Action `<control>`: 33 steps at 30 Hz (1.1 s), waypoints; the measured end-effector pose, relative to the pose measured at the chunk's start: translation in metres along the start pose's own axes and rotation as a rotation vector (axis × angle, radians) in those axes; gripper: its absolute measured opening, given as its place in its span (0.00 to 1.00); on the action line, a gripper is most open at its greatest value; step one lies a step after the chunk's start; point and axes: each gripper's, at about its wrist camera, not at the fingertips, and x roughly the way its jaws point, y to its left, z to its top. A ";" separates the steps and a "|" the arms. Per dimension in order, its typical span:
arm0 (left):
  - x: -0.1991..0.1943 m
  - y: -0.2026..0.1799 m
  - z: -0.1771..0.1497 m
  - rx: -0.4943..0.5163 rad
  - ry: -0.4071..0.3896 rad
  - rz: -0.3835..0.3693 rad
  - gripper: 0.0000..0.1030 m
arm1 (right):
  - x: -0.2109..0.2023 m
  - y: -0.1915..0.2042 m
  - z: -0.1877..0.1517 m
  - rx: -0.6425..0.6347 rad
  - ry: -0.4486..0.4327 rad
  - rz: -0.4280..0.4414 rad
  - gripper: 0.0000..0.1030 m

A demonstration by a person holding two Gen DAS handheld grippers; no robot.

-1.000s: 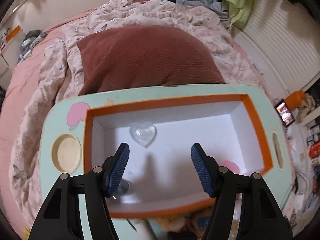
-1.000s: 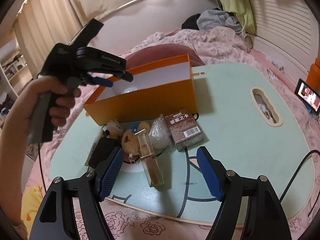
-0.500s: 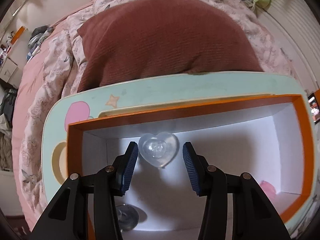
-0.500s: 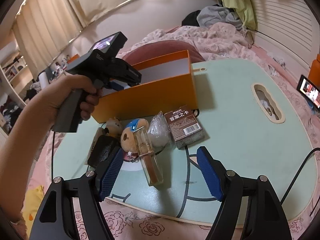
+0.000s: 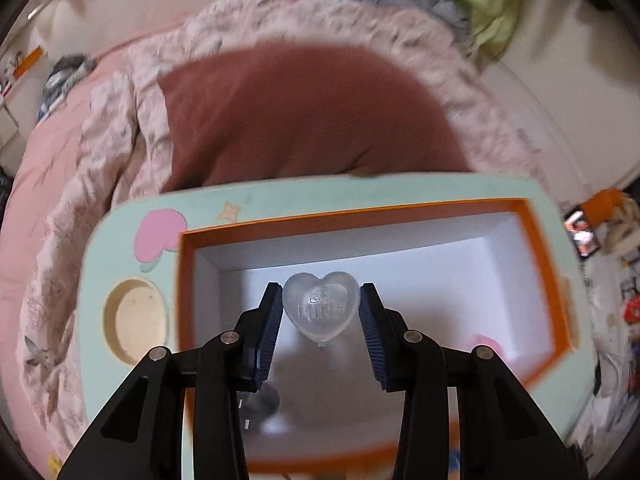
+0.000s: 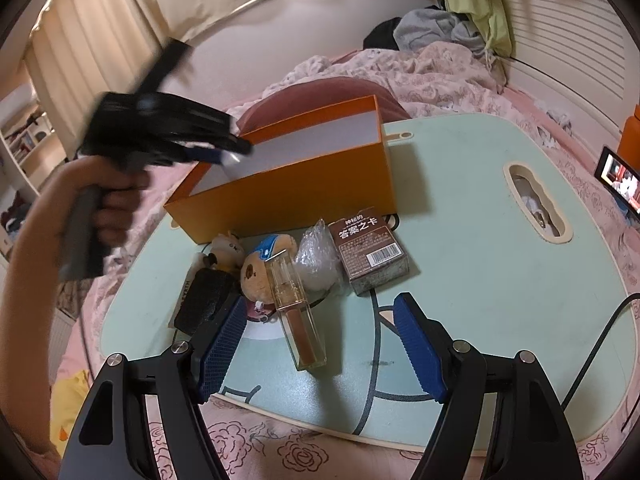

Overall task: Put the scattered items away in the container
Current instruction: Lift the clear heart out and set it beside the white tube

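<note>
left gripper [image 5: 320, 312] closing on clear plastic heart [image 5: 320, 306], over orange box [image 5: 540, 240] | right gripper [image 6: 318, 330] wide, empty | slippery heart may pop out

Orange cardboard box [image 5: 540, 240] w/ white inside; mint-green lap tray [image 6: 480, 208], pink blob + star print; translucent heart charm [image 5: 320, 308]; maroon ribbed cushion [image 5: 300, 120]; pink floral quilt [image 5: 100, 200].

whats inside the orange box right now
Over the orange box, the left gripper is closing on a clear heart. A pink item lies inside; the gripper hides a blurred object on the near floor.
</note>
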 end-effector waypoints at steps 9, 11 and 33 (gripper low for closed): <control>-0.071 0.001 -0.090 -0.005 -0.158 -0.085 0.39 | 0.002 0.000 0.000 -0.008 -0.001 -0.010 0.73; -0.073 0.006 -0.109 -0.024 -0.163 -0.070 0.39 | 0.002 0.001 0.000 -0.009 0.001 -0.009 0.73; -0.051 0.030 -0.175 -0.139 -0.141 -0.017 0.40 | 0.038 0.088 0.135 -0.311 0.187 -0.077 0.73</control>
